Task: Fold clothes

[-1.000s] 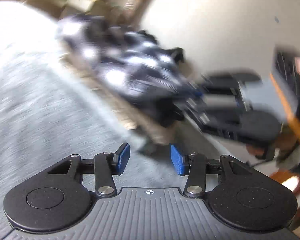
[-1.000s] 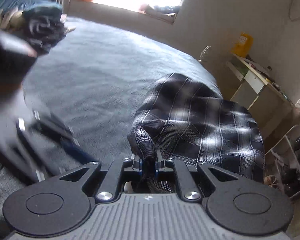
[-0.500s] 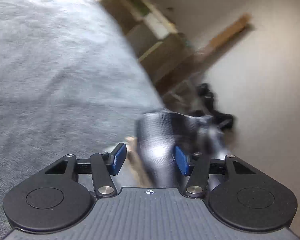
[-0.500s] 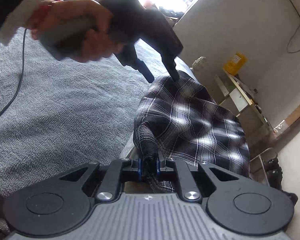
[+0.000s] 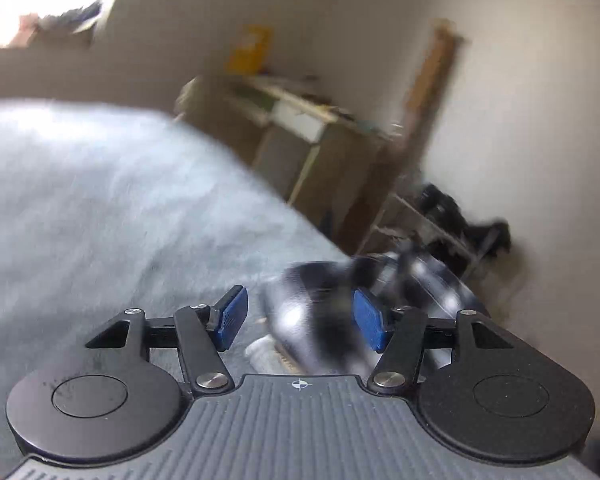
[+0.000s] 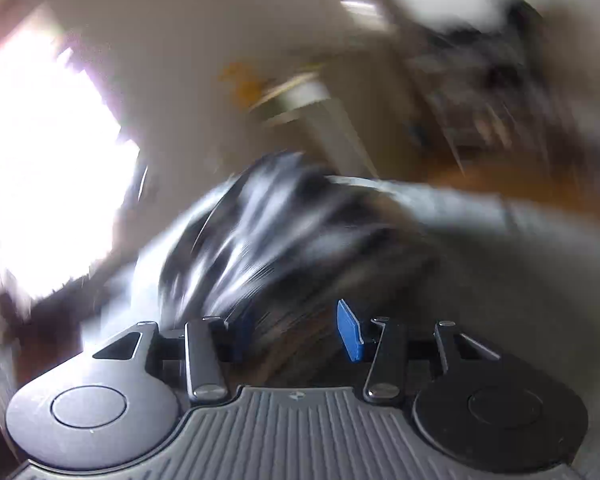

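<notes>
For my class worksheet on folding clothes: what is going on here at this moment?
A person holds two tools over a grey bed. The left tool is open, and a black-and-white plaid garment at the bed's edge lies blurred between its pads. The right tool is open too, with the plaid cloth just ahead. Neither grips it; both views are motion-blurred.

My left gripper is matte black, with two round discs at its outer corners, each stamped with a shallow circle, and angled link arms pinned by silver screws that carry ribbed blue pads. Between the discs sits a grey ribbed plate marked with a small white crosshair at its front edge. My right gripper is built the same, black links, silver screws, blue pads and a grey ribbed plate, though its left disc looks pale grey in the glare.
</notes>
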The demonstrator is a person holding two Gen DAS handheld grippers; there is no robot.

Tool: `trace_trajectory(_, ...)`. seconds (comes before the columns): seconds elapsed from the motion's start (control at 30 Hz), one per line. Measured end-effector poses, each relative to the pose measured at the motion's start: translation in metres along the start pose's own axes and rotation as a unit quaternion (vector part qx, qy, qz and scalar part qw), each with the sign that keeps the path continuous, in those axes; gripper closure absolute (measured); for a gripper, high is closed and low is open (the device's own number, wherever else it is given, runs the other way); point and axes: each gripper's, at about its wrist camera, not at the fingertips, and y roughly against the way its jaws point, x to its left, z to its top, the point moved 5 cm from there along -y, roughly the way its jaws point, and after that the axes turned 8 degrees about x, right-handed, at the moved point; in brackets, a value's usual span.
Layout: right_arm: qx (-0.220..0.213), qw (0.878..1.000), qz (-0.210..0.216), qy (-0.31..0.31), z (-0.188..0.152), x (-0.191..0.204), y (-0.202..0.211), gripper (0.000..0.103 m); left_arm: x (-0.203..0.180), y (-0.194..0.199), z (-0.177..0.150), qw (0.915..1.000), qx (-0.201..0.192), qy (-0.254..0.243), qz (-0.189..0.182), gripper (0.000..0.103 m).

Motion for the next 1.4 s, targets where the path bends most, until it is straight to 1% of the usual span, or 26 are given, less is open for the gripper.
trace_trajectory(0.07,-0.020,0.994,0.035,-0.097,0.013,-0.031,0.001,0.052,-0.031,0.003,-0.010,0.9971,0.001,-0.076,-0.010,0.043)
trace_trajectory(0.1,-0.027,0.990,0.046,-0.128,0.018,-0.043,-0.002,0.047,-0.045,0.002,-0.015,0.9939,0.003,-0.109,-0.015,0.043)
trace_trajectory(0.17,-0.032,0.983,0.060,-0.168,0.026,-0.058,-0.010,0.039,-0.064,-0.006,-0.025,0.9894,0.014,-0.143,-0.020,0.043)
trace_trajectory(0.27,-0.024,0.979,0.073,-0.190,0.035,-0.067,-0.026,0.038,-0.086,-0.021,-0.037,0.9835,0.033,-0.177,-0.022,0.043)
trace_trajectory(0.37,-0.027,0.981,0.065,-0.179,0.038,-0.064,-0.032,0.038,-0.094,-0.044,-0.044,0.9792,0.061,-0.193,-0.005,0.044)
trace_trajectory(0.4,-0.029,0.982,0.061,-0.174,0.039,-0.063,-0.033,0.038,-0.091,-0.052,-0.046,0.9786,0.071,-0.193,0.000,0.044)
trace_trajectory(0.47,-0.041,0.986,0.043,-0.153,0.044,-0.061,-0.029,0.038,-0.084,-0.063,-0.050,0.9789,0.086,-0.185,0.005,0.044)
trace_trajectory(0.6,-0.052,0.995,0.005,-0.084,0.057,-0.047,-0.021,0.038,-0.071,-0.058,-0.049,0.9859,0.078,-0.147,-0.016,0.044)
trace_trajectory(0.7,-0.068,0.997,-0.020,-0.020,0.064,-0.024,-0.012,0.038,-0.061,-0.042,-0.039,0.9926,0.048,-0.103,-0.044,0.044)
trace_trajectory(0.8,-0.077,0.996,-0.037,0.036,0.080,0.009,-0.008,0.038,-0.038,-0.021,-0.015,0.9959,0.010,-0.054,-0.072,0.043)
trace_trajectory(0.83,-0.079,0.995,-0.040,0.055,0.089,0.026,-0.006,0.038,-0.027,-0.015,-0.001,0.9963,-0.002,-0.047,-0.072,0.043)
trace_trajectory(0.87,-0.081,0.993,-0.043,0.073,0.098,0.043,-0.004,0.038,-0.017,-0.009,0.013,0.9966,-0.015,-0.040,-0.070,0.043)
trace_trajectory(0.9,-0.083,0.991,-0.045,0.092,0.106,0.060,-0.002,0.038,-0.004,-0.003,0.029,0.9971,-0.028,-0.037,-0.061,0.043)
trace_trajectory(0.97,-0.088,0.986,-0.042,0.133,0.123,0.103,-0.001,0.038,0.029,0.016,0.065,0.9973,-0.059,-0.025,-0.034,0.043)
trace_trajectory(1.03,-0.087,0.980,-0.035,0.176,0.133,0.151,-0.009,0.038,0.065,0.035,0.096,0.9966,-0.082,-0.005,-0.005,0.043)
trace_trajectory(1.07,-0.080,0.977,-0.030,0.195,0.134,0.174,-0.018,0.038,0.083,0.044,0.112,0.9956,-0.093,0.005,0.009,0.043)
trace_trajectory(1.13,-0.045,0.973,-0.020,0.225,0.124,0.215,-0.048,0.038,0.117,0.060,0.137,0.9933,-0.106,0.015,0.042,0.043)
trace_trajectory(1.17,-0.021,0.969,-0.024,0.245,0.113,0.231,-0.069,0.038,0.133,0.067,0.148,0.9920,-0.106,0.017,0.065,0.043)
trace_trajectory(1.23,0.032,0.954,-0.050,0.294,0.080,0.260,-0.115,0.038,0.162,0.071,0.161,0.9911,-0.091,0.024,0.094,0.043)
trace_trajectory(1.27,0.054,0.940,-0.074,0.329,0.060,0.270,-0.137,0.038,0.175,0.072,0.161,0.9914,-0.076,0.030,0.102,0.043)
trace_trajectory(1.3,0.073,0.919,-0.107,0.372,0.036,0.276,-0.159,0.039,0.188,0.074,0.162,0.9915,-0.061,0.035,0.110,0.043)
trace_trajectory(1.33,0.091,0.895,-0.139,0.414,0.013,0.283,-0.181,0.039,0.201,0.075,0.161,0.9912,-0.044,0.040,0.118,0.043)
trace_trajectory(1.4,0.122,0.834,-0.211,0.494,-0.028,0.285,-0.222,0.039,0.220,0.074,0.150,0.9900,-0.006,0.051,0.131,0.043)
